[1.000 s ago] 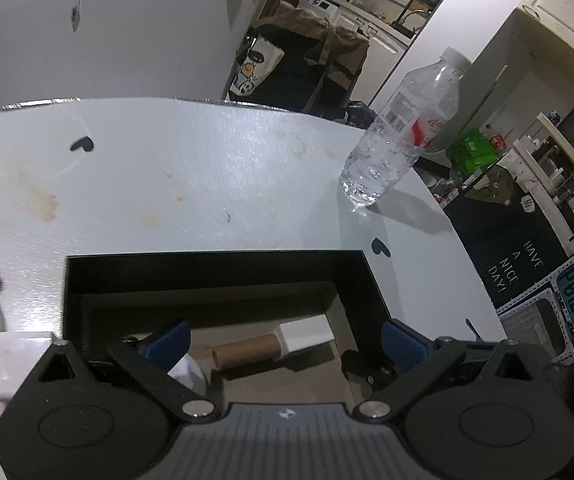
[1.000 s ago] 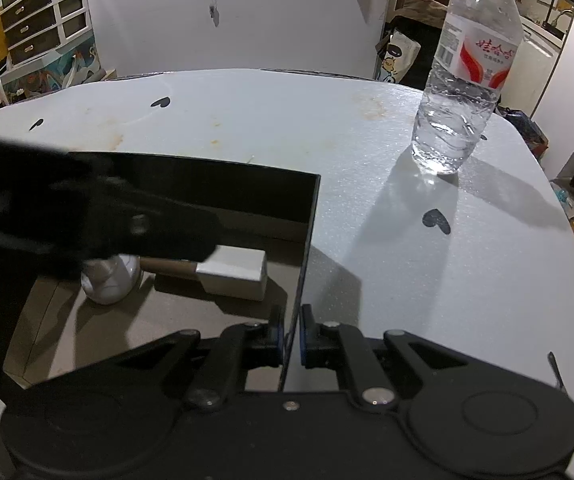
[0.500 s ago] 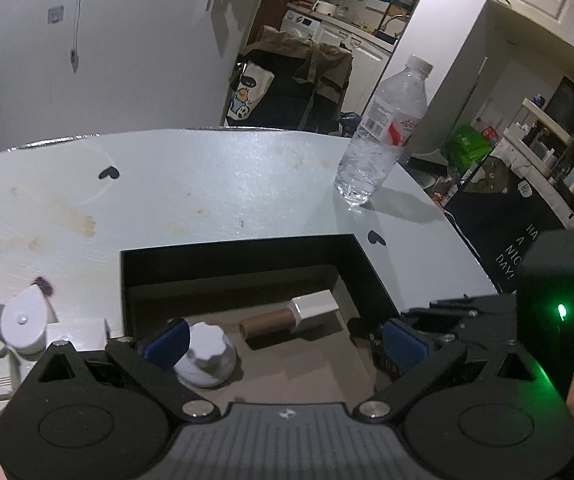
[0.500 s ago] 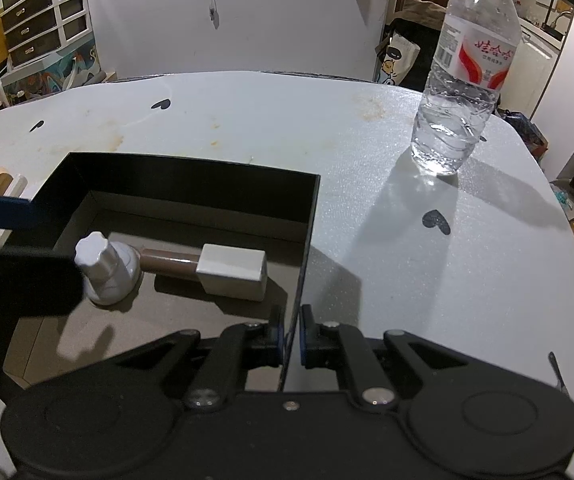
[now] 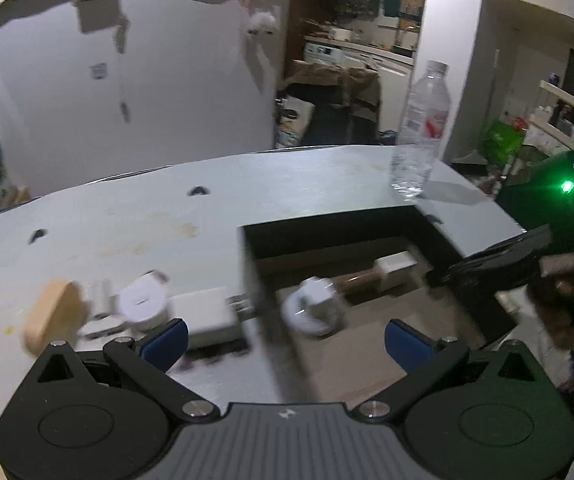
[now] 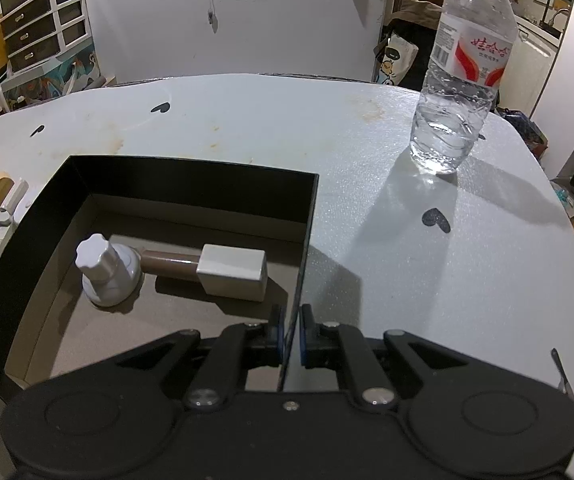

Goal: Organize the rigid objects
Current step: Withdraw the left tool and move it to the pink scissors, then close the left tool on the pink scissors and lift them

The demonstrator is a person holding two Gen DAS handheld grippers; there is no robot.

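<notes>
A clear plastic water bottle (image 6: pixel 463 76) stands upright on the pale counter (image 6: pixel 427 264). Small black heart marks (image 6: pixel 436 219) dot the counter. White drawers (image 6: pixel 43 34) stand behind.

White table (image 6: pixel 247 120) w/ black box (image 6: pixel 191 176), water bottle (image 6: pixel 463 80), maybe plugs (image 5: pixel 143 304) at left.

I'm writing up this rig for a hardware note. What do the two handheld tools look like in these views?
Both are matte black plastic with round housings on either side and silver pivot screws on angled linkage arms. The left tool has blue finger pads and a ribbed grey centre panel with a small white mark. The right tool has blue-edged fingers; from the left view its body shows a green light.
</notes>
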